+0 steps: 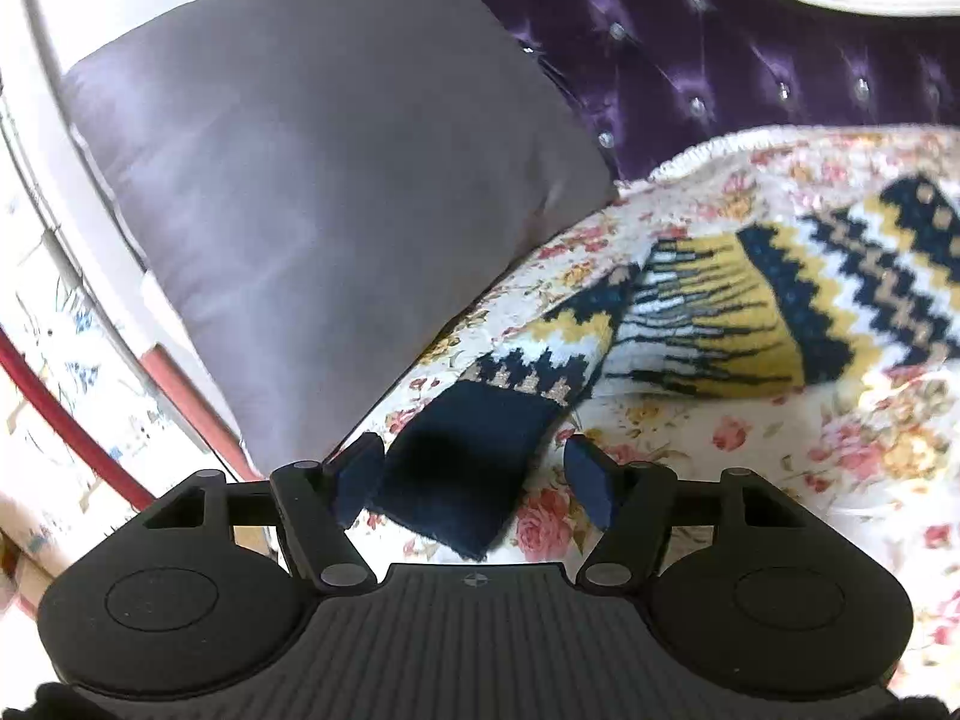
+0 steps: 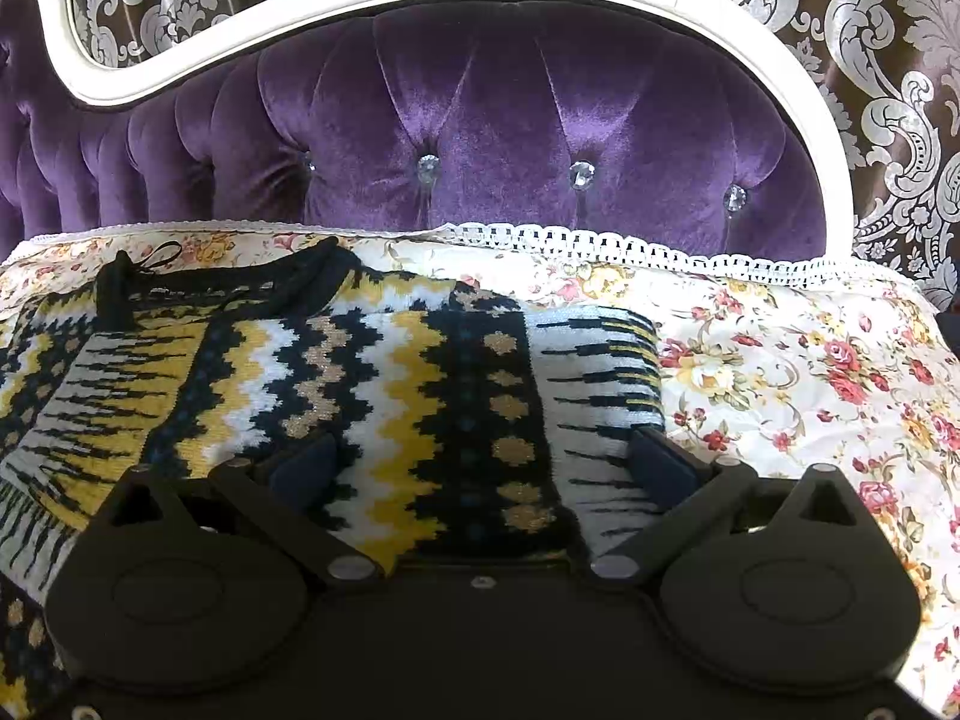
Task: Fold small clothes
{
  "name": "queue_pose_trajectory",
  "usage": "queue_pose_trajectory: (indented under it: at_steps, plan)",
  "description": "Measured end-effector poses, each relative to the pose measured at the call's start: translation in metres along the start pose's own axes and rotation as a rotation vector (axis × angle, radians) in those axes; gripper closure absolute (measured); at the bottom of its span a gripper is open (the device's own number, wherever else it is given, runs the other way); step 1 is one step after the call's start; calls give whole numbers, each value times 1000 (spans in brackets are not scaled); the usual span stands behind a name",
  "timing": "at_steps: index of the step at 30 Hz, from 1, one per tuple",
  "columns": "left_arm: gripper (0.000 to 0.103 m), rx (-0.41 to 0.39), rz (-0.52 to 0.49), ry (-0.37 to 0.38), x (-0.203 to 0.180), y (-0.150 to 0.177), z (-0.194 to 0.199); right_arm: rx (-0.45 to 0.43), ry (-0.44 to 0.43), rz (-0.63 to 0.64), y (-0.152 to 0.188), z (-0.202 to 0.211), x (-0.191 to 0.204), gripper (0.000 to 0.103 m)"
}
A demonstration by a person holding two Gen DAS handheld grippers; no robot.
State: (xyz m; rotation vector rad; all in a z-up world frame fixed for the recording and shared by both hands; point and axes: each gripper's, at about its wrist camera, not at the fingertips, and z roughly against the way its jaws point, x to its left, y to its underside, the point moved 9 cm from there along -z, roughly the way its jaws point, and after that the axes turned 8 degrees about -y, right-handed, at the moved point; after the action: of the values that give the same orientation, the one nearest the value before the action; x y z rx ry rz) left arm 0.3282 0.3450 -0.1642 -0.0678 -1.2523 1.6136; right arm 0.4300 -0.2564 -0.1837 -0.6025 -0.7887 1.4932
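1. Left wrist view: I see my left gripper [image 1: 474,480] spread wide, holding nothing. The navy cuff [image 1: 462,468] of the sweater's sleeve [image 1: 540,360] lies right between the two pads, closer to the left pad [image 1: 360,480] than to the right one. The sleeve's long axis runs away from me, up and to the right, toward the sweater [image 1: 840,282] body on the floral bedspread [image 1: 750,468]. A grey pillow [image 1: 312,192] stands just to the left (near enough to brush, I judge, if I swing the sleeve that way).

2. Right wrist view: my right gripper [image 2: 480,462] is also released and gripping nothing, its pads well apart over the patterned body of the sweater [image 2: 420,396]. The garment lies flat on the bedspread [image 2: 810,396], spreading left of the tongs, with its dark collar [image 2: 240,282] toward the purple headboard [image 2: 480,150]. A folded-in edge sits near the right pad [image 2: 660,462].

3. My judgement: the left hand is the one placed for the sleeve. I would close on the cuff, then carry it rightward across the body.
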Motion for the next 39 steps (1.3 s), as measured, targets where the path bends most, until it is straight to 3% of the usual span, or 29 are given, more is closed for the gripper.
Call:
queue_pose_trajectory:
  at_steps: [5,6,7,8,10,16,21,25,29,34,39]
  plan:
    - [46,-8,-52,-26,-1,-6,-19,0,1,0,0,0,0,0]
    - [54,-6,-59,-14,-2,-7,-22,0,1,0,0,0,0,0]
    - [76,-4,-65,17,-5,-8,-24,0,1,0,0,0,0,0]
    - [89,11,-67,75,-9,-9,-25,0,1,0,0,0,0,0]
    - [98,55,-56,119,-11,-12,-24,0,1,0,0,0,0,0]
    - [99,118,130,314,0,-52,19,0,0,-1,0,0,0,0]
    - [99,181,375,577,-12,-107,72,0,-1,-2,0,0,0,0]
    - [99,126,346,736,-63,-153,130,0,-2,-2,0,-1,0,0]
    - [99,124,316,926,-142,-179,187,0,-3,-3,0,0,0,0]
    - [99,166,298,1081,-237,-183,225,-3,-3,-3,0,0,0,0]
    - [93,196,208,1142,-306,-167,247,-4,-6,-7,0,0,0,0]
